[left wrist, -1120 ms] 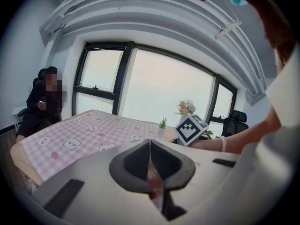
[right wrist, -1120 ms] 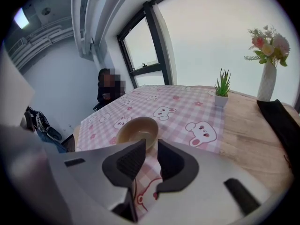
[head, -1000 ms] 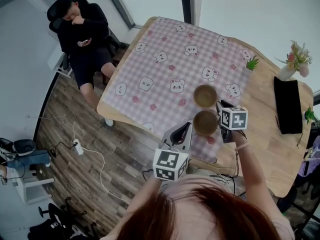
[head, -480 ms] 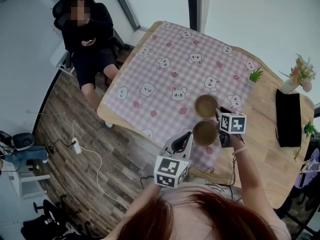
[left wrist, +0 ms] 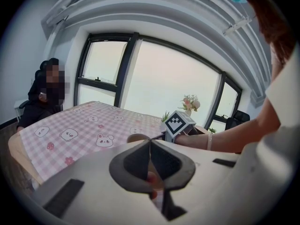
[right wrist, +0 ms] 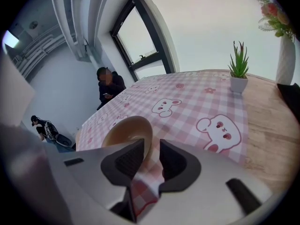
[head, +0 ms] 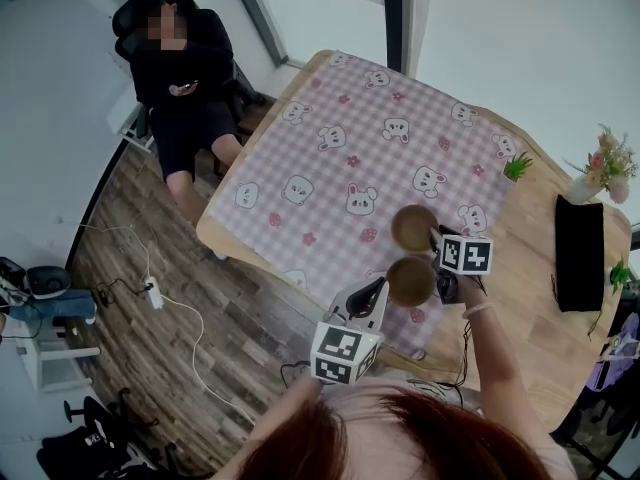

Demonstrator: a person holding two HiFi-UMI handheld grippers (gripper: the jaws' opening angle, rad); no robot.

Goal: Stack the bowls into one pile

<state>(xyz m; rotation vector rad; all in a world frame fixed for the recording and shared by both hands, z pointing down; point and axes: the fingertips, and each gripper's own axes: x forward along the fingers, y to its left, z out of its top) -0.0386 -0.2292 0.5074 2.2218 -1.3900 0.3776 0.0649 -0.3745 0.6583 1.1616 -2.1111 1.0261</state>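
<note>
The person's left gripper (head: 371,288) hangs at the near edge of the table (head: 530,268). Its marker cube (head: 344,352) sits closest to the person and its nose points across the table. Its jaws are pressed together along one line, with nothing between them. The right gripper (head: 438,276) is out over the near part of the table, toward its right edge, with its jaws pinched on the rim of a bowl (head: 411,280) held at its left. The right forearm (head: 495,363) is bare and stretched forward, with a thin band (head: 478,308) at the wrist.
</note>
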